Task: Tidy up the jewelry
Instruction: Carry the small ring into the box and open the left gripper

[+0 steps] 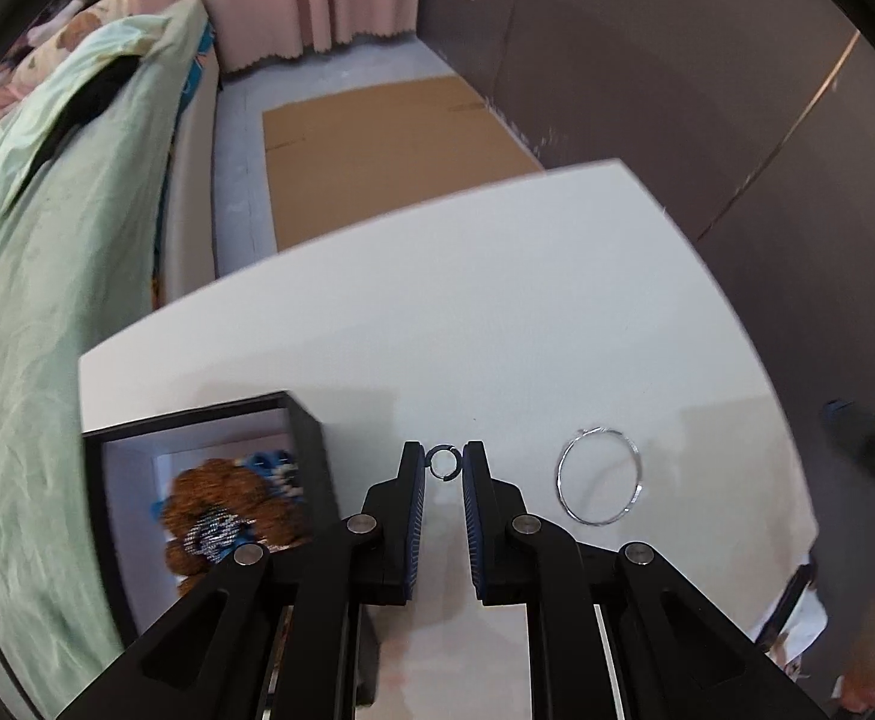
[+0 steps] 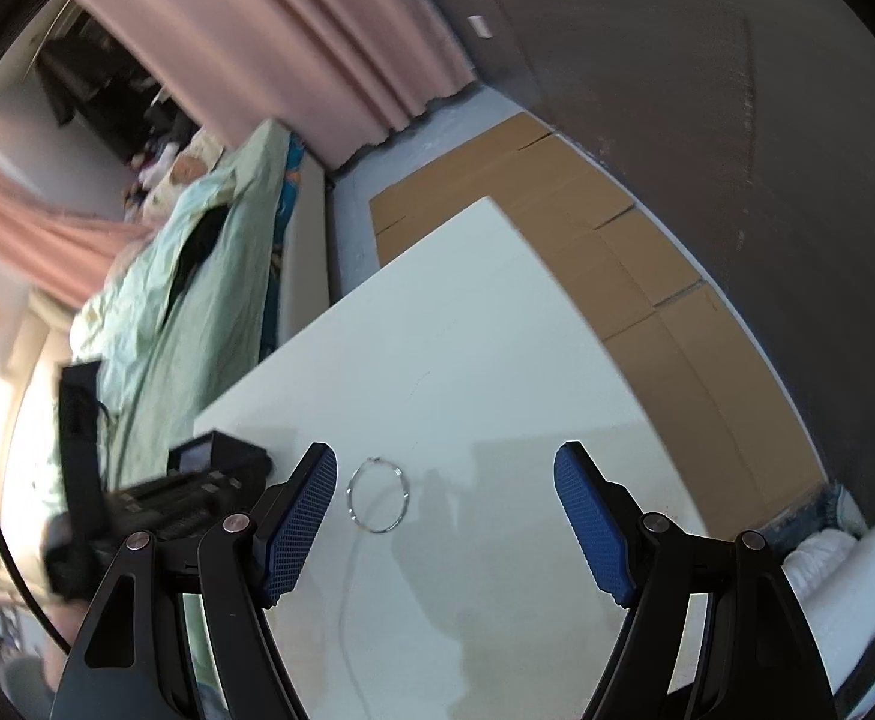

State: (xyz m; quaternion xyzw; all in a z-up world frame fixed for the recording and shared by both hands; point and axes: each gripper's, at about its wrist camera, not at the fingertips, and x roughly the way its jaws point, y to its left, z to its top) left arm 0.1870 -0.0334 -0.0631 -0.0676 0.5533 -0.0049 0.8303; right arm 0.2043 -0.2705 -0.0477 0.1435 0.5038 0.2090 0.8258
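Left gripper pinching, right one wide open

The left gripper (image 1: 444, 461) has its jaws drawn close, the tips of its blue-padded fingers (image 1: 475, 483) clamped on a small ring (image 1: 442, 461) — black linkage arms fan out behind toward the camera. The right gripper (image 2: 445, 468) is spread wide, nothing between its jaws, blue pads (image 2: 302, 516) angled outward — and the left gripper's blurred black body sits off to its left side.

I see a small grey metal ring (image 1: 443, 462) pinched upright; a thin silver hoop bangle (image 1: 599, 476) flat on white tabletop (image 1: 497, 312); black-framed jewelry box (image 1: 209, 480) holding beads.
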